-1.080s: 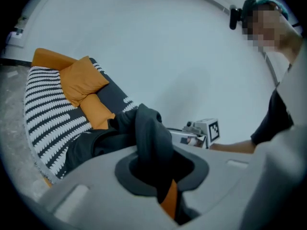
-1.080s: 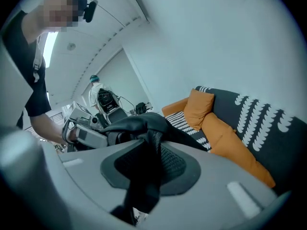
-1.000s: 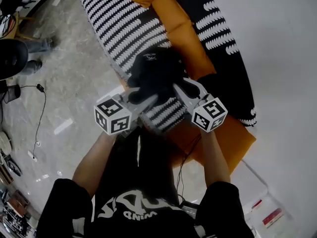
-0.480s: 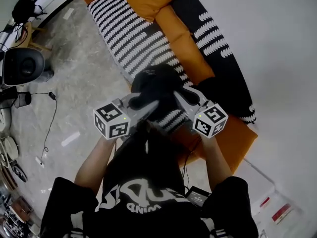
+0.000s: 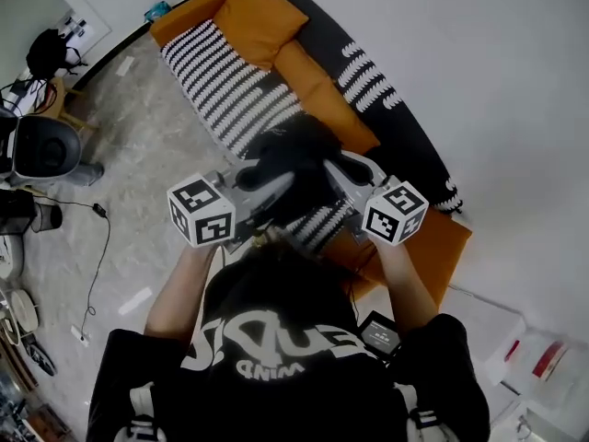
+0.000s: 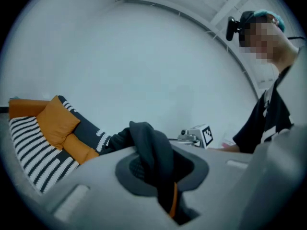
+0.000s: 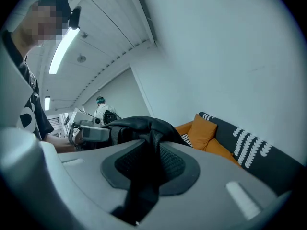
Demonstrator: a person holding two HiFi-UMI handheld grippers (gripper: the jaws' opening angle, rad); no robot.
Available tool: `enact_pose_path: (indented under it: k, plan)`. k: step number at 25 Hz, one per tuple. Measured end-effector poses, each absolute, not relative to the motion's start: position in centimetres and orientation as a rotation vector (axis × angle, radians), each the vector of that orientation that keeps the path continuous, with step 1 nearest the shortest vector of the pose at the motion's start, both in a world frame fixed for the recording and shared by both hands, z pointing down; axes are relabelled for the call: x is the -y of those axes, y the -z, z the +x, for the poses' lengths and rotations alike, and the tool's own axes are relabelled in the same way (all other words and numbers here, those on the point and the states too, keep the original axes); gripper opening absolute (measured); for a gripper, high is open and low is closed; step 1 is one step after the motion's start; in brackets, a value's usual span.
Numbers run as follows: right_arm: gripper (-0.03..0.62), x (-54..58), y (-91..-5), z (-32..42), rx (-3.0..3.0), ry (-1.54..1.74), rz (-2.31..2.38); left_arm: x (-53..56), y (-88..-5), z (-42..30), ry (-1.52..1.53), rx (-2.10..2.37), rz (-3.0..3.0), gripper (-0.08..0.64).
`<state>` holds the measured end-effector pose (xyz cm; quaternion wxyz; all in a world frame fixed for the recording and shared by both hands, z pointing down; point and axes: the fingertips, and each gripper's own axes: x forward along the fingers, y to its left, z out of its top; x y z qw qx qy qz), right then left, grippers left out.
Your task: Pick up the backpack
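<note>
The black backpack (image 5: 294,159) hangs in the air above the sofa, held between both grippers in the head view. My left gripper (image 5: 276,187) is shut on a black strap (image 6: 153,152) with an orange edge, which runs up between its pads. My right gripper (image 5: 329,175) is shut on another black strap (image 7: 146,169) of the backpack (image 7: 139,126), pinched between its pads. In the left gripper view the right gripper's marker cube (image 6: 204,134) shows just behind the bag. Both point roughly level.
Below is a sofa (image 5: 239,90) with a black-and-white striped seat, orange cushions (image 5: 258,17) and a dark patterned backrest against a white wall. Grey stone floor lies at left, with a cable (image 5: 97,247) and a round dark appliance (image 5: 41,145). Another person (image 7: 101,110) stands far off.
Both grippers have lifted the backpack straight up off the sofa seat; the sofa now looks smaller and farther below. The grips on the straps have not changed.
</note>
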<state>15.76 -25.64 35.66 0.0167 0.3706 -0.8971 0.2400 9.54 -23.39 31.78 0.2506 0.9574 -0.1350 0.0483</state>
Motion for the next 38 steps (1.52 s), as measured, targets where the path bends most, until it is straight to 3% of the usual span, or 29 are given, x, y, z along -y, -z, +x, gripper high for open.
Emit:
enact_pose_path:
  k: [14,38]
  plan:
    - [0.077,20.4,-30.7,16.4,2.805,-0.611,1.225,18.3,-27.0,9.8,0.018,0.268,2.688,0.044]
    - [0.077,20.8,-32.4,16.1,2.806,-0.611,1.177,18.5,-28.4,9.8,0.01,0.253,2.641,0.044]
